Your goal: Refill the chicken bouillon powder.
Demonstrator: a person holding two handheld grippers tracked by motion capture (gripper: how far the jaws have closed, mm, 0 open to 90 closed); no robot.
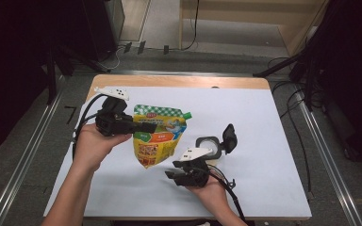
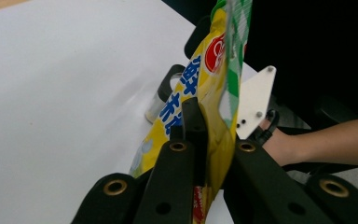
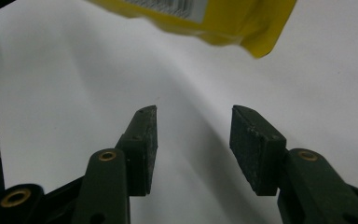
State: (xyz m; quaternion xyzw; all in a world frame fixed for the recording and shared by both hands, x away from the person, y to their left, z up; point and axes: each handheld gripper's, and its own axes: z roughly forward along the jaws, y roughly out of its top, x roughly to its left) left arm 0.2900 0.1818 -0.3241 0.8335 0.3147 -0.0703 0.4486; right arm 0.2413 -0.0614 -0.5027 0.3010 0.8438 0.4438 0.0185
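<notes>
Pouch [image 1: 158, 136] at table [image 1: 264, 141] centre-left — lidded jar [image 1: 211, 145] just right of it, both on the sheet.

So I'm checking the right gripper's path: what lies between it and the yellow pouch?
Nothing: in the right gripper view, bare white table cover runs from the open right gripper to the yellow pouch hanging above it.

White-topped table [image 1: 264, 141], grey floor [image 1: 23, 155], wooden furniture [image 1: 245, 19] behind, dark sides.

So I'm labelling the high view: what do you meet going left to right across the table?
Left gripper → pouch → right gripper → jar → its open lid.
</notes>
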